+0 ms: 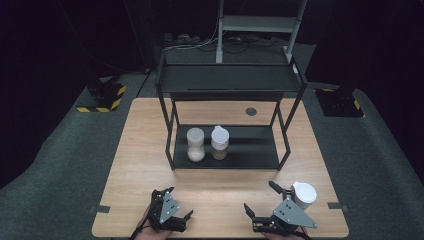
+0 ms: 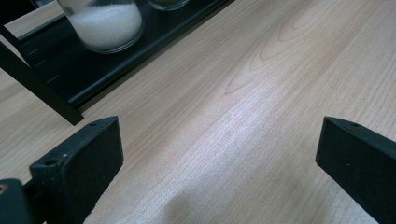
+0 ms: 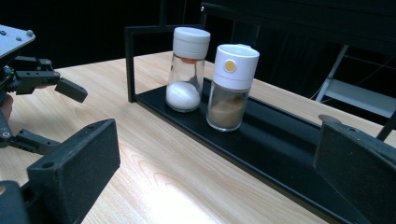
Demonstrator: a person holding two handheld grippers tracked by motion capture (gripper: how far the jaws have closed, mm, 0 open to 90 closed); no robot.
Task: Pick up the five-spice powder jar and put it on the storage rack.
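- Left gripper: sits at the near edge of the table, left of centre in the high view. Jaws spread wide, nothing between them; the left gripper view shows bare wood grain in the gap.
- Right gripper: at the near edge on the right side, jaws likewise spread wide and holding nothing (grey three-cornered plate on top, seen from above).
- White-lidded jar: stands on the table just beside the right gripper, on its far right side; contact with the jaw cannot be told.
- The two grippers are well apart, with open tabletop between them.
- Black rack: stands mid-table beyond both grippers, two tiers.
- Lower shelf carries two shakers, side by side and upright, towards its left half.
- Salt shaker: clear glass, white cap, white grains in the bottom part.
- Brown spice shaker: white cap with a small yellow dot (facing the right gripper's camera), brown powder inside; just beside the salt shaker, narrow gap between them.
- Upper tier of the rack: a dark tray seen from above.
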